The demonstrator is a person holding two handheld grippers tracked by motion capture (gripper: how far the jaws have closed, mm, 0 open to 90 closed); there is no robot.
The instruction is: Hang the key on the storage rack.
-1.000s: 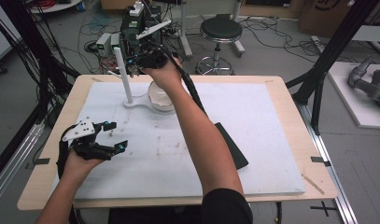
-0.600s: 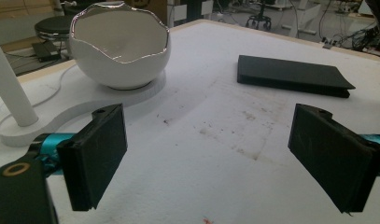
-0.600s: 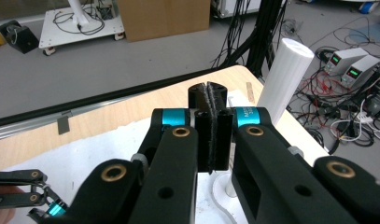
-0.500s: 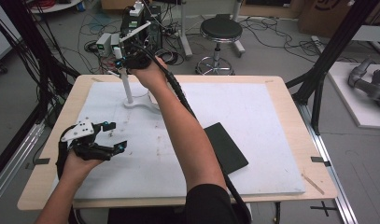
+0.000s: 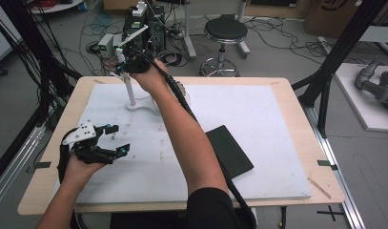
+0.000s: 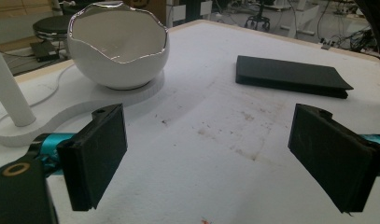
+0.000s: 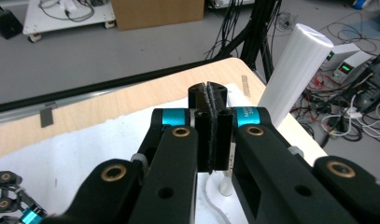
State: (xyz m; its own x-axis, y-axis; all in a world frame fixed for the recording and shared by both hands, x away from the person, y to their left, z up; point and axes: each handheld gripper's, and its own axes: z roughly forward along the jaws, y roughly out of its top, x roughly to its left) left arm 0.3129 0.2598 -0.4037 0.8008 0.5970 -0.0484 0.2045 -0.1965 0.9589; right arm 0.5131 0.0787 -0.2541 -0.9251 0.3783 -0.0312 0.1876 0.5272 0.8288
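Bowl (image 6: 118, 51), white with a jagged, eggshell-like rim that shines silver, sits on a flat white stand (image 5: 137, 105) at about 11 o'clock on the white mat (image 5: 277, 124) covering the wooden table (image 5: 296, 93). In the high view the right forearm crosses over the bowl and hides most of it. A white post (image 5: 129, 89) rises from the same stand, just beside the bowl. The right gripper (image 5: 126, 63) is held high above the far left edge of the table, near the top of the post; in the right gripper view its two black jaws are pressed flat together with nothing between them, and the white post (image 7: 295, 70) stands close at 2 o'clock. The left gripper (image 5: 114, 139) hovers low over the mat at about 8 o'clock, its jaws spread wide and empty; in the left gripper view the bowl lies ahead at 11 o'clock. A flat black pad (image 5: 228, 150) lies on the mat at about 5 o'clock, well apart from the bowl. Faint brown stains (image 6: 246, 135) mark the mat between the left jaws.
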